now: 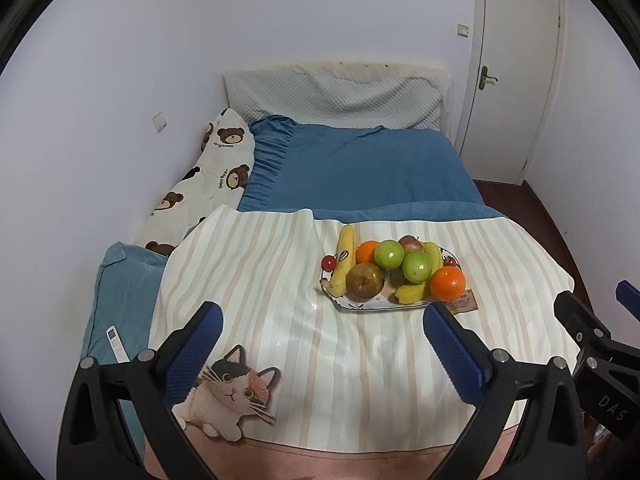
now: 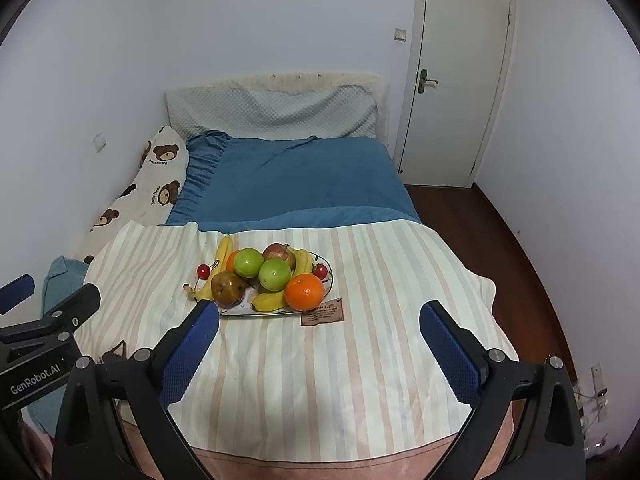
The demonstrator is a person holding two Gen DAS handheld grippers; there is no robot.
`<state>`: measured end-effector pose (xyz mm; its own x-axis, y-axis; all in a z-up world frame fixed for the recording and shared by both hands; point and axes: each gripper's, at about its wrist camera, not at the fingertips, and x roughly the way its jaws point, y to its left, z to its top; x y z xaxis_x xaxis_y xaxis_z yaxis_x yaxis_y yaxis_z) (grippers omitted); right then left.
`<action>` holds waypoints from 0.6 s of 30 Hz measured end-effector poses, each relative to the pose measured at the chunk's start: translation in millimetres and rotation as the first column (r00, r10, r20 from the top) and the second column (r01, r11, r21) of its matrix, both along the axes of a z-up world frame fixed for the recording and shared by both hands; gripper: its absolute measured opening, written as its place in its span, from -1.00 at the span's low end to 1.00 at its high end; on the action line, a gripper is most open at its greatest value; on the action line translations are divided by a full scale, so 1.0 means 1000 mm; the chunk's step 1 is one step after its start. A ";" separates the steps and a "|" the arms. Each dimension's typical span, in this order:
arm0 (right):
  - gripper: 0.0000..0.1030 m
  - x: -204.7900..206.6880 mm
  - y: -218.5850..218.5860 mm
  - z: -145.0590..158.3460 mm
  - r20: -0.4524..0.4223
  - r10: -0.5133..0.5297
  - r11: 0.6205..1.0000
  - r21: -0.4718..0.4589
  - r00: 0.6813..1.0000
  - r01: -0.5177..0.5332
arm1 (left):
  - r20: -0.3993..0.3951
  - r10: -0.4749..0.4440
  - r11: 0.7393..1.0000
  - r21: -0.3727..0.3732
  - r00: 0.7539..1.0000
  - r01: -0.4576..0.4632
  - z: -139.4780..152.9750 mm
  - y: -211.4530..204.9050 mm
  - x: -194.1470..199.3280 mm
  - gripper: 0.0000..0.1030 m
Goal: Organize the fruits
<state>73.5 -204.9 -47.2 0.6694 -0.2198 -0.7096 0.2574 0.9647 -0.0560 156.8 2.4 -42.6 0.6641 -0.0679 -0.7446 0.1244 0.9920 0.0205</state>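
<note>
A white patterned plate [image 1: 360,305] [image 2: 240,312] heaped with fruit sits on a striped cloth over the bed. It holds two green apples [image 1: 389,254] [image 2: 274,274], two oranges [image 1: 447,283] [image 2: 304,291], a brown pear [image 1: 365,280] [image 2: 228,288], a red apple [image 1: 410,243] [image 2: 279,252] and bananas [image 1: 345,260] [image 2: 270,301]. Red cherries [image 1: 329,263] [image 2: 203,271] lie at the plate's left edge. My left gripper [image 1: 323,316] is open, nearer than the plate and holding nothing. My right gripper [image 2: 319,316] is open too, just short of the plate.
The striped cloth [image 1: 280,300] [image 2: 380,300] carries a cat print [image 1: 232,396] and a brown label [image 2: 322,312]. A white remote [image 1: 117,345] lies on a blue cushion at left. Blue bedding [image 1: 360,168], pillows and a closed door [image 2: 460,80] lie beyond.
</note>
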 end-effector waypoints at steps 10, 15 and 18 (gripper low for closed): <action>0.99 0.003 -0.001 -0.001 -0.002 -0.018 1.000 -0.011 1.000 0.018 | -0.002 -0.002 1.000 0.002 1.000 0.002 0.000 0.000 0.000 0.99; 0.99 0.003 -0.001 -0.001 -0.003 -0.020 1.000 -0.015 1.000 0.020 | -0.001 -0.002 1.000 0.003 1.000 0.002 0.001 0.000 0.000 0.99; 0.99 0.003 -0.001 -0.002 -0.003 -0.018 1.000 -0.013 1.000 0.018 | -0.003 -0.004 1.000 0.001 1.000 0.004 0.001 0.000 0.000 0.99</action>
<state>77.0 -205.8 -48.9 0.6633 -0.2412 -0.7085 0.2749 0.9590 -0.0691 156.8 2.6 -41.8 0.6612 -0.0698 -0.7469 0.1285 0.9915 0.0211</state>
